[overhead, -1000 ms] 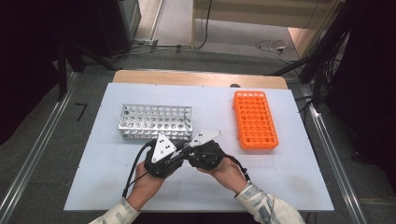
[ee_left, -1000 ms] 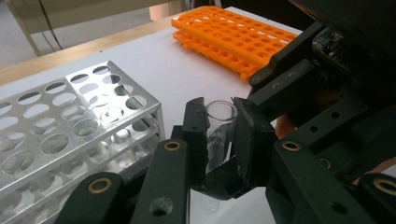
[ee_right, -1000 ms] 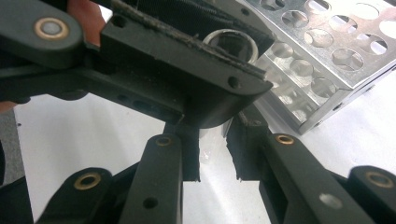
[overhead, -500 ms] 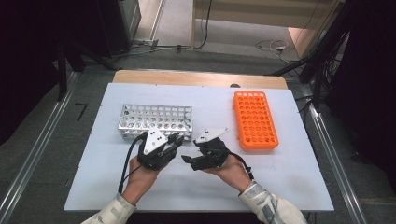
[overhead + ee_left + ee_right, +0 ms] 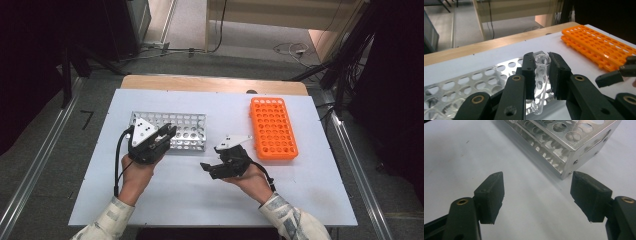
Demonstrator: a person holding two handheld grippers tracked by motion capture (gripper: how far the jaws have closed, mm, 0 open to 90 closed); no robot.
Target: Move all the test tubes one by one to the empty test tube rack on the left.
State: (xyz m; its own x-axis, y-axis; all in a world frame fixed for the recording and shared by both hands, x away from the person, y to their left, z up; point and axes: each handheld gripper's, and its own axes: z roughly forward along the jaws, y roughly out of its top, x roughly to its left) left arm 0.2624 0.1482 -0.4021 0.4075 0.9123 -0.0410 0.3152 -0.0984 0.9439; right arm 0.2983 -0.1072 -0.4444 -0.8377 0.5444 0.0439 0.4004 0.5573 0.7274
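My left gripper [image 5: 541, 75] is shut on a clear glass test tube [image 5: 540, 82], which stands upright between its pads with the open mouth on top. In the high view the left gripper [image 5: 167, 135] hovers over the front edge of the silver metal rack [image 5: 187, 122]. My right gripper [image 5: 537, 195] is open; its jaws have just been opening and nothing is between them. It sits low over the white table [image 5: 180, 200], right of the metal rack [image 5: 564, 142], and the high view has the right gripper [image 5: 210, 169] pointing left.
An orange tube rack [image 5: 272, 127] lies at the back right of the table, seen also as the orange rack [image 5: 599, 47] in the left gripper view. The metal rack's holes [image 5: 474, 82] look vacant. A wooden edge [image 5: 210, 84] borders the table's far side.
The two grippers were together at the table's middle and have drawn apart. The left one moved left and up toward the metal rack with the tube. The right one's jaws opened.
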